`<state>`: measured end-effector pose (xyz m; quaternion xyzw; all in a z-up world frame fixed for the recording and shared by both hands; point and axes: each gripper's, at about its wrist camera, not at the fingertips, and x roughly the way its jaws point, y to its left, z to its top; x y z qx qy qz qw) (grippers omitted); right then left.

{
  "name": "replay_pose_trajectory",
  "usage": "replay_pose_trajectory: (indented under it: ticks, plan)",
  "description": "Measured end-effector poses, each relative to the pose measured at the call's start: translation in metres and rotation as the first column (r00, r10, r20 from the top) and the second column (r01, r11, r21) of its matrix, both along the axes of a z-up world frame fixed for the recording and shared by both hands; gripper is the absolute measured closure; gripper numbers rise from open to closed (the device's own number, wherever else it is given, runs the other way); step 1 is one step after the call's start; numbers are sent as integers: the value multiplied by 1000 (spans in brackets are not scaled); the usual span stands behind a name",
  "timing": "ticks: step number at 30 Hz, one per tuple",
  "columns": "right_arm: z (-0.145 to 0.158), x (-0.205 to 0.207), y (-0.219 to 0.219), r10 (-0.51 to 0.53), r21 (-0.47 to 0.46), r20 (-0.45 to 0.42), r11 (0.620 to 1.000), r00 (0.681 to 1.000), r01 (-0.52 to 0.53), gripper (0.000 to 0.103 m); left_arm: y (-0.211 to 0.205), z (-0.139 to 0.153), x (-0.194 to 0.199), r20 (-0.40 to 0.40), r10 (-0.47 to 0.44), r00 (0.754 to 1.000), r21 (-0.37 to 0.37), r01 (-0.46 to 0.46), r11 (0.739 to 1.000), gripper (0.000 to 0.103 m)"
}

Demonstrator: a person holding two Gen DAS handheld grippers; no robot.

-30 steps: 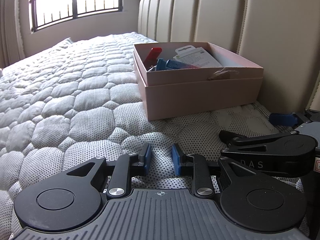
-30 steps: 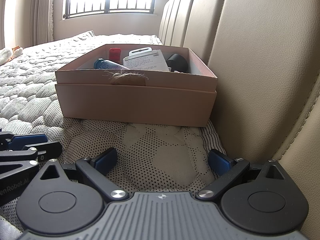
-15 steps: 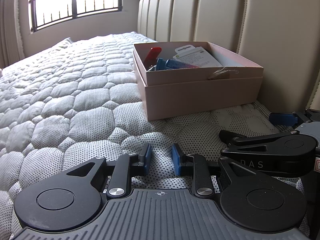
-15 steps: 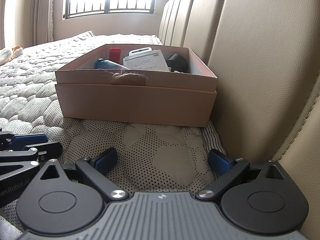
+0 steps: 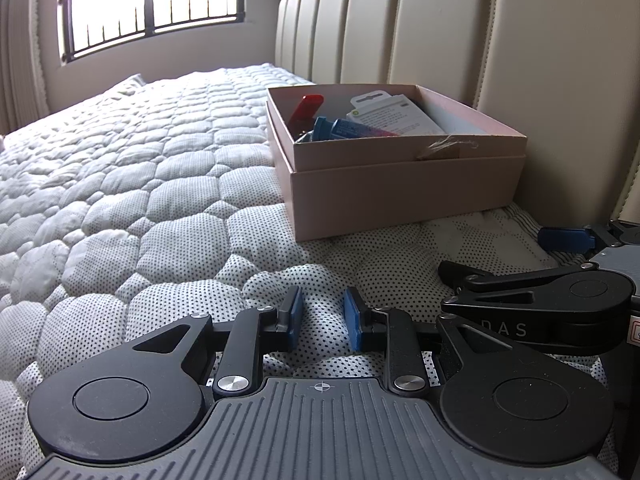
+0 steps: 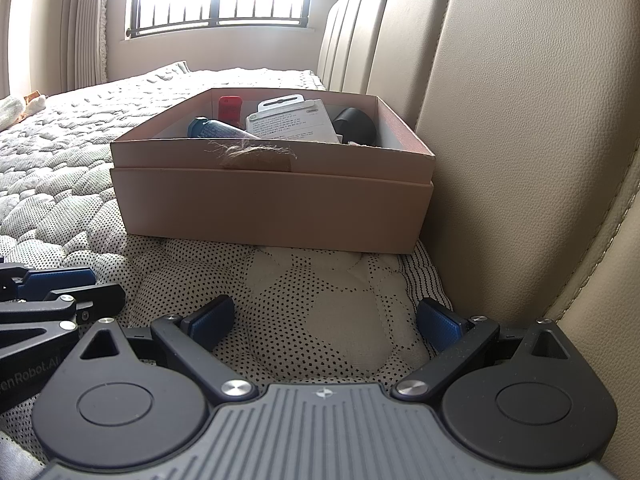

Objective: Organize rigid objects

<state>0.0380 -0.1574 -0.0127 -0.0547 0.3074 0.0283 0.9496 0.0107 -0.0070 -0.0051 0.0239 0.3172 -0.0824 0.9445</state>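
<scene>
A pink cardboard box sits on the quilted bed against the headboard. Inside it lie a red item, a blue tube, a white packaged card and a black round item. My left gripper rests low on the mattress in front of the box, its jaws a narrow gap apart and empty. My right gripper rests on the mattress beside the headboard, wide open and empty. Each gripper shows at the edge of the other's view.
A beige padded headboard rises right behind the box. The white quilted mattress stretches left toward a barred window. A small light object lies at the far left of the bed.
</scene>
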Motion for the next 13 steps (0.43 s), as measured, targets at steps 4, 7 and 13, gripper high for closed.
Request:
replay_pose_trajectory:
  ticks: [4, 7, 13]
  plan:
    - [0, 0, 0, 0, 0, 0, 1000, 1000, 0, 5, 0, 0, 0, 0, 0, 1000, -1, 0, 1000, 76]
    - [0, 0, 0, 0, 0, 0, 1000, 1000, 0, 5, 1, 0, 0, 0, -1, 1000, -4, 1, 1000, 76]
    - [0, 0, 0, 0, 0, 0, 1000, 1000, 0, 5, 2, 1, 0, -2, -2, 1000, -12, 2, 1000, 77]
